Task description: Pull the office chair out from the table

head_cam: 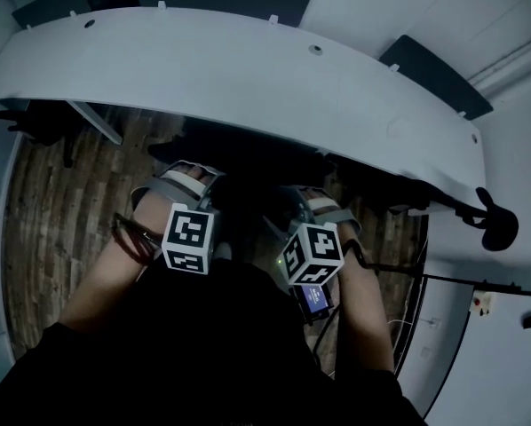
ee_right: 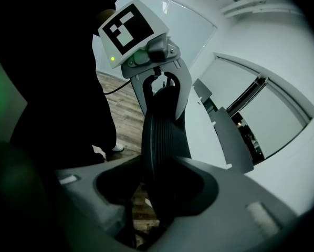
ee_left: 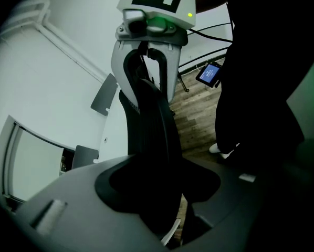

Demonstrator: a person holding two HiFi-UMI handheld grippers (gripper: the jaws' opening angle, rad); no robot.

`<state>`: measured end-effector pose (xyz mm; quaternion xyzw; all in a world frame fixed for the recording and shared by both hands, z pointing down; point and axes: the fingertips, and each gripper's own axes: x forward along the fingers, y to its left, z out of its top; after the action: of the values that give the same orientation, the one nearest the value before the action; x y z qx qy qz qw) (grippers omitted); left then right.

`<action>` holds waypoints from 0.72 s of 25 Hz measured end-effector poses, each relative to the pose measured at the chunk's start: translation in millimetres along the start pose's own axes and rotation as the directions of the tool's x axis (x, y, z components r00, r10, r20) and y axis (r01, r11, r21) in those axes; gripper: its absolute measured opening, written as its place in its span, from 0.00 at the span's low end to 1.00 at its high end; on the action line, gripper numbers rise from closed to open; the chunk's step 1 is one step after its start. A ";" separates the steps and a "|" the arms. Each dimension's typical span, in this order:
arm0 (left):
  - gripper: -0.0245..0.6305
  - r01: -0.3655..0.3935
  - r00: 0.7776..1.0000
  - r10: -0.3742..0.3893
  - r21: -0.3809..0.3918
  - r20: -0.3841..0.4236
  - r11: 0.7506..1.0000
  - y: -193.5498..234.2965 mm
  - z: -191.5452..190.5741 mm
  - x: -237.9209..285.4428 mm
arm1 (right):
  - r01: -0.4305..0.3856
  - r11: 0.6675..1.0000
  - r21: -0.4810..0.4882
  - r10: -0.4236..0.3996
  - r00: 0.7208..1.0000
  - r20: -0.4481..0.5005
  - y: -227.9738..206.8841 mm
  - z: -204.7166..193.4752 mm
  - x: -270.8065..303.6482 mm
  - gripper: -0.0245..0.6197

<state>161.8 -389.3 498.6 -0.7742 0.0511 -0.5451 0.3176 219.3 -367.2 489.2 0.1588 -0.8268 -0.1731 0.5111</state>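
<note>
**Both tools clamping the chair back, ready for the pull**

The person is standing behind the office chair (head_cam: pixel 248 180), which is sitting close in against the curved white table (head_cam: pixel 248 69), much of it lost in the shadow under the table's edge. The left tool (ee_left: pixel 162 190) is gripping the upper rim of the dark ribbed backrest towards one side, its jaws part-closed and the rim filling the gap between them. The right tool (ee_right: pixel 162 185) is doing the same towards the other side, so each tool's view is looking along the rim at its partner.

To my eye the pull itself is not yet under way. Doing it well is going to mean keeping both grips firm and drawing both hands back together and level, so the chair is rolling straight over the wooden floor (head_cam: pixel 61 202) rather than swivelling. Pulling backward rather than upward should be keeping the rim from slipping out of the jaws. A cable (head_cam: pixel 399 269) is trailing off to the right, and the person's own legs are close behind the chair, so stepping back while pulling is looking wise.
</note>
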 end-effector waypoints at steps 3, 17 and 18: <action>0.34 0.012 1.000 -0.012 -0.004 0.005 1.000 -11.9 -1.1 -9.5 | -0.020 1.000 0.008 0.020 1.000 0.003 11.7 9.7 -3.2 0.30; 0.35 0.066 0.998 -0.066 -0.029 0.007 0.997 -92.6 -4.3 -69.7 | 0.001 0.999 0.051 0.000 1.000 -0.009 91.1 65.2 -17.1 0.31; 0.35 0.063 0.998 -0.063 -0.021 0.005 0.998 -100.2 -7.2 -74.8 | 0.003 0.998 0.057 -0.003 1.000 -0.013 98.6 71.5 -17.1 0.32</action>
<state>98.7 -281.1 494.2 -0.7799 0.0317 -0.5525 0.2924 153.8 -263.0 490.0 0.1758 -0.8278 -0.1491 0.5114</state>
